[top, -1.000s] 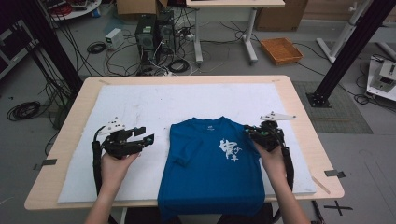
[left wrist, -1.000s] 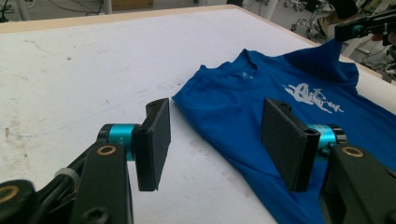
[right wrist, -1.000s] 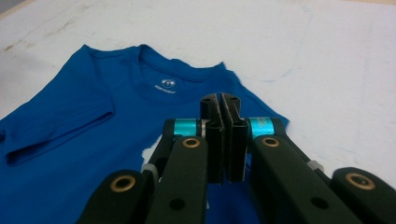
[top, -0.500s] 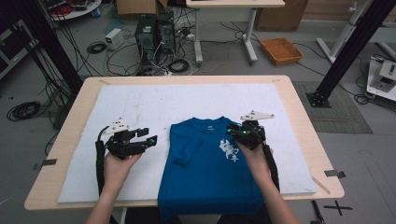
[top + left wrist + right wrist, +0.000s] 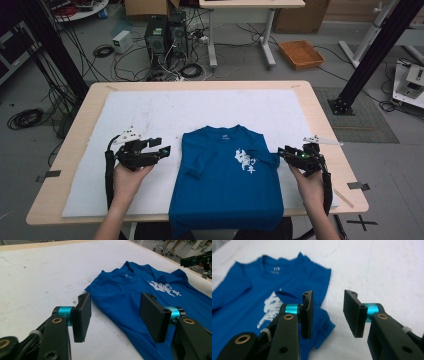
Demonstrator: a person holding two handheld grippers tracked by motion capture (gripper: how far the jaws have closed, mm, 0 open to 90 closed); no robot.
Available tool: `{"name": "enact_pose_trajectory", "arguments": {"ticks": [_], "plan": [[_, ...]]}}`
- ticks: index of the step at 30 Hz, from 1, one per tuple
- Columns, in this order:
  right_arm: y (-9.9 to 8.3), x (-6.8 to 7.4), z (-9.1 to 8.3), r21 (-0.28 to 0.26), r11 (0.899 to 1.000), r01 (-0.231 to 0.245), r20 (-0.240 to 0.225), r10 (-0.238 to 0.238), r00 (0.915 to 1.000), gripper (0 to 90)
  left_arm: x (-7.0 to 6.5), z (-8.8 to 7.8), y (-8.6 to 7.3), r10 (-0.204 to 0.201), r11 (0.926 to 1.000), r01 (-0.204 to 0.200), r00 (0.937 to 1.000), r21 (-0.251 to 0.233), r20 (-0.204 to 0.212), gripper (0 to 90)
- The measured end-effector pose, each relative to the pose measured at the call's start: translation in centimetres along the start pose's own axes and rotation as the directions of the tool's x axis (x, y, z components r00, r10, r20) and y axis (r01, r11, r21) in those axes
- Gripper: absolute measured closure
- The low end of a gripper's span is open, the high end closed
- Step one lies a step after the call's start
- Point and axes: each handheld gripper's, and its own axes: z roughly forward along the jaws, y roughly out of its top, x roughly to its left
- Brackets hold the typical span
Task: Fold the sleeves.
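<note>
Nearest the person, the hem of the blue T-shirt [image 5: 227, 187] is seen draped over the table's front edge, while the body lies flat on the white mat [image 5: 150, 112], collar pointing away. Half a second ago the right gripper [image 5: 285, 152] was over the white chest print [image 5: 248, 161]; it has since been drawn outward to the shirt's right margin, where its jaws are held spread with nothing between them, just beside the right sleeve [image 5: 322, 322], which lies tucked inward against the body. The left gripper [image 5: 162, 151] has barely been shifted over the same interval; it is held just off the shirt's left edge, jaws likewise parted and empty, with the folded-in left sleeve [image 5: 197, 162] close ahead. From this a folding job is judged to be in hand: both sleeves appear turned in, and the withdrawal of the right gripper suggests that a sleeve fold has been released and that a grip on the side edges is being prepared. Open mat is available to the left of the left gripper and beyond the collar [image 5: 126, 273], so a lengthwise fold away from the person would be unobstructed. Less room is left on the right, where the mat's edge and the wooden table [image 5: 322, 117] rim lie near the right gripper. Farther off, cables and computer cases stand on the floor, well apart from the work.
</note>
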Motion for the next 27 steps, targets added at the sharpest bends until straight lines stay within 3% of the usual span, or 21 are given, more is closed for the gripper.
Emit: {"name": "enact_pose_trajectory", "arguments": {"ticks": [2,3,4,6,10,14,17,18,19,21,23,25,27], "plan": [[-0.1,0.2,0.7,0.025,0.999,0.024,0.002,-0.024,0.9997,69.5,-0.1,0.1,0.0,0.001,1.0000,-0.001,1.0000,0.006,0.001,43.0],[-0.2,0.4,1.3,0.047,0.998,0.036,-0.003,-0.036,0.9994,78.8,-0.2,0.1,0.0,0.001,1.0000,-0.001,1.0000,0.008,0.002,43.0],[-0.2,0.4,1.3,0.047,0.998,0.036,-0.003,-0.036,0.9994,78.8,-0.2,0.1,0.0,0.001,1.0000,-0.001,1.0000,0.008,0.002,43.0],[-0.3,0.6,1.5,0.059,0.997,0.057,-0.011,-0.057,0.9983,87.2,-0.1,0.1,-0.1,-0.001,1.0000,0.001,1.0000,0.007,0.003,43.0],[-0.2,2.2,0.6,0.017,0.992,0.125,-0.023,-0.125,0.9919,89.1,0.1,0.0,-0.1,-0.004,1.0000,0.004,1.0000,0.002,-0.003,43.0],[-0.3,4.5,0.3,0.003,0.979,0.202,-0.061,-0.202,0.9775,89.0,0.0,0.1,-0.1,0.001,1.0000,-0.001,1.0000,0.007,0.000,43.0],[-0.6,6.2,0.4,0.020,0.964,0.265,-0.101,-0.262,0.9597,87.3,-0.1,0.1,-0.1,0.002,1.0000,-0.002,1.0000,0.008,0.000,43.0],[-0.9,7.2,0.5,0.040,0.950,0.311,-0.153,-0.302,0.9411,83.5,-0.1,0.1,-0.1,0.002,1.0000,-0.002,1.0000,0.008,0.000,42.9],[-0.9,7.2,0.5,0.040,0.950,0.311,-0.153,-0.302,0.9411,83.5,0.0,0.1,-0.1,0.001,1.0000,-0.001,1.0000,0.008,0.000,42.9],[-1.3,8.0,0.4,0.047,0.928,0.370,-0.202,-0.354,0.9129,79.2,0.0,0.1,-0.1,0.000,1.0000,0.000,1.0000,0.008,-0.001,42.4],[-1.4,8.3,-0.2,0.023,0.917,0.397,-0.233,-0.382,0.8945,77.4,0.0,0.1,-0.1,-0.002,1.0000,0.002,1.0000,0.009,-0.002,42.4],[-0.9,8.1,-0.8,-0.014,0.923,0.386,-0.218,-0.379,0.8993,75.9,0.0,0.2,-0.1,0.000,0.9999,0.000,1.0000,0.011,-0.001,42.3],[-0.1,7.5,-1.0,-0.037,0.932,0.360,-0.171,-0.361,0.9167,73.2,-0.1,0.3,-0.1,0.001,0.9999,-0.001,1.0000,0.013,0.000,42.4]]}}
